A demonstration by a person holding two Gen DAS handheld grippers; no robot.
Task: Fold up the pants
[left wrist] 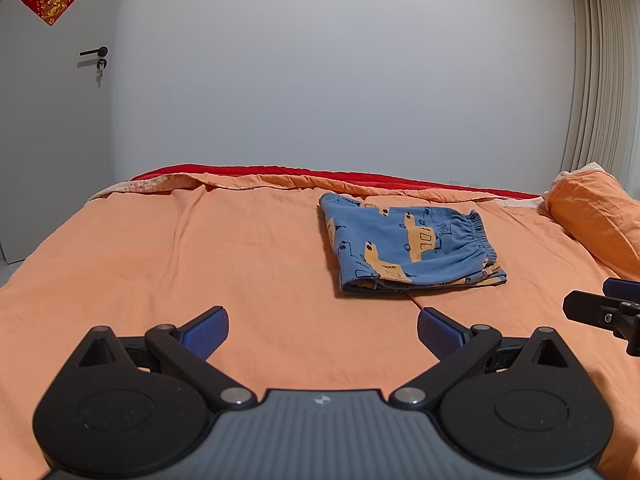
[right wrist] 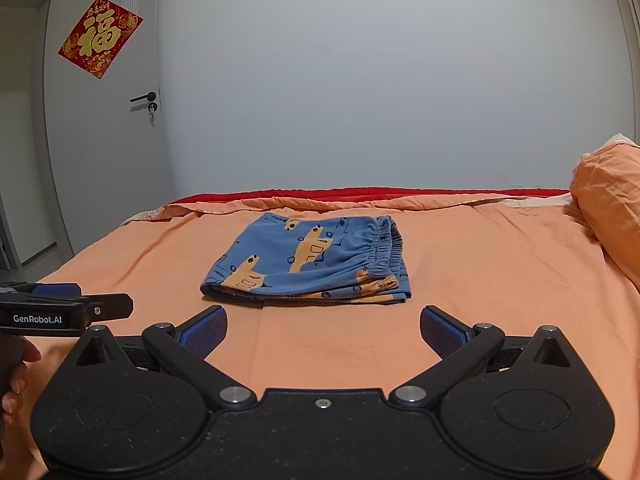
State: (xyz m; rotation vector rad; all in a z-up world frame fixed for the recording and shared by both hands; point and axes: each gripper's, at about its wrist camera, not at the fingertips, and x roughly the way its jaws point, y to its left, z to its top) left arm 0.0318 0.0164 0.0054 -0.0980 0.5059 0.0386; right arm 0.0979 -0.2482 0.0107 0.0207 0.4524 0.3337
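Observation:
The blue pants (left wrist: 404, 246) with orange car prints lie folded in a compact rectangle on the orange bedsheet (left wrist: 200, 248), elastic waistband to the right. They also show in the right wrist view (right wrist: 312, 266). My left gripper (left wrist: 322, 332) is open and empty, above the sheet, short of the pants and to their left. My right gripper (right wrist: 322, 332) is open and empty, just in front of the pants' near edge. The right gripper's tip shows at the right edge of the left wrist view (left wrist: 600, 312); the left gripper's side shows in the right wrist view (right wrist: 68, 312).
An orange pillow (left wrist: 596, 220) lies at the right end of the bed. A red blanket (left wrist: 320, 174) runs along the far edge by the white wall. A white door (right wrist: 104, 128) with a black handle stands at the left.

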